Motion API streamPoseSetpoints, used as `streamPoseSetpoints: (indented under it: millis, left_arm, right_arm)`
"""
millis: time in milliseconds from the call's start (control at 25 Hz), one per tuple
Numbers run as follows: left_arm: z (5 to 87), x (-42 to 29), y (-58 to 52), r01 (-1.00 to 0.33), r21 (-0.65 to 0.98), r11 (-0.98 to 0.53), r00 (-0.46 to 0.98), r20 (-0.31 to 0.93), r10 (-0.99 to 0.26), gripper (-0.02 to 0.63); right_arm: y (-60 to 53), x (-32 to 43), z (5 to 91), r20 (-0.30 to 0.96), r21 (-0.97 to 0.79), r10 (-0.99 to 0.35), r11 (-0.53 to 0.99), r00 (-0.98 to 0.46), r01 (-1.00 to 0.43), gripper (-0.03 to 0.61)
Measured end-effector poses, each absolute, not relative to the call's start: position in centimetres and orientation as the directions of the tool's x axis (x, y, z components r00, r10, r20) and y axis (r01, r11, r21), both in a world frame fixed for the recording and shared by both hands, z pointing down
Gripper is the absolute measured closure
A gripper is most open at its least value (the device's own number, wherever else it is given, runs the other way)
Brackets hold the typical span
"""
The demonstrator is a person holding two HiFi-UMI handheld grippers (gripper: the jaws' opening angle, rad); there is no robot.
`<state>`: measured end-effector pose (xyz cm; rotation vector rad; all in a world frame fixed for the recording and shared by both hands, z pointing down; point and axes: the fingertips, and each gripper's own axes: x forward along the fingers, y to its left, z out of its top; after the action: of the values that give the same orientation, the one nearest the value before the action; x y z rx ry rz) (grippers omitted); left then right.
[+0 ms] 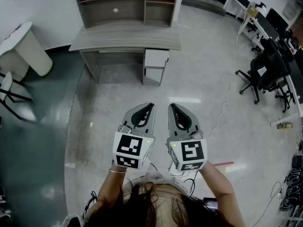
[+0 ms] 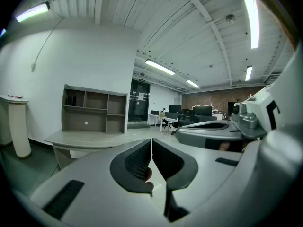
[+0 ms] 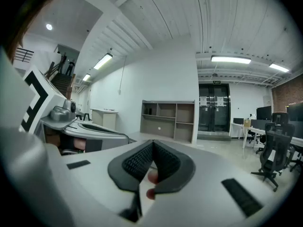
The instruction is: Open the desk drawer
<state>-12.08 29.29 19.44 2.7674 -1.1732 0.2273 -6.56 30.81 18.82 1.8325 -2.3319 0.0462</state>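
A grey wooden desk (image 1: 125, 38) with a shelf unit on top stands far ahead across the floor. Its white drawer unit (image 1: 155, 65) sits under the desktop's right end, drawers closed. My left gripper (image 1: 152, 106) and right gripper (image 1: 170, 107) are held side by side over the floor, well short of the desk, both shut with nothing between the jaws. In the left gripper view the desk (image 2: 87, 139) lies ahead to the left of the shut left gripper (image 2: 151, 141). The right gripper view shows the shelf unit (image 3: 169, 120) beyond the shut right gripper (image 3: 152, 143).
A white rounded counter (image 1: 23, 46) and a chair stand at the left. Black office chairs (image 1: 265, 74) and desks line the right side. A white cable (image 1: 227, 98) trails across the polished floor to the right of my grippers.
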Motion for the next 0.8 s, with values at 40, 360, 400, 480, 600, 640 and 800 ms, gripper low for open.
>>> streamPoseSetpoints:
  millis: [40,360,400,480,600,640,800]
  left_arm:
    - [19.5,-12.1,28.9,-0.722,0.059,-0.689,0.686,0.187,-0.703,0.595]
    - [20.1,-12.0,25.3,-0.715,0.059,-0.696,0.693,0.189,-0.696,0.595]
    - [20.2,-12.0,24.8,-0.713,0.059,-0.698,0.695,0.191,-0.693,0.595]
    - [20.3,-12.0,23.7,-0.709,0.061,-0.703,0.699,0.194,-0.688,0.595]
    - [20.4,-11.9,22.1,-0.702,0.066,-0.710,0.706,0.199,-0.680,0.595]
    - [20.6,-11.9,21.6,-0.699,0.067,-0.712,0.709,0.201,-0.676,0.595]
    - [21.3,-11.9,20.0,-0.690,0.073,-0.720,0.716,0.212,-0.665,0.595]
  right_arm:
    - [30.5,-6.6,18.9,0.155,0.086,-0.962,0.242,-0.227,-0.966,0.558]
    - [27.2,-6.0,19.5,0.155,0.064,-0.964,0.227,-0.215,-0.972,0.557]
    - [26.8,-5.8,19.7,0.158,0.063,-0.965,0.220,-0.208,-0.973,0.557]
    - [25.8,-5.4,20.1,0.165,0.065,-0.967,0.206,-0.193,-0.976,0.557]
    - [24.4,-5.2,20.1,0.167,0.050,-0.970,0.187,-0.176,-0.981,0.556]
    - [24.0,-5.1,20.3,0.169,0.045,-0.971,0.180,-0.170,-0.983,0.555]
    - [22.7,-4.4,21.5,0.192,0.030,-0.972,0.142,-0.134,-0.989,0.555]
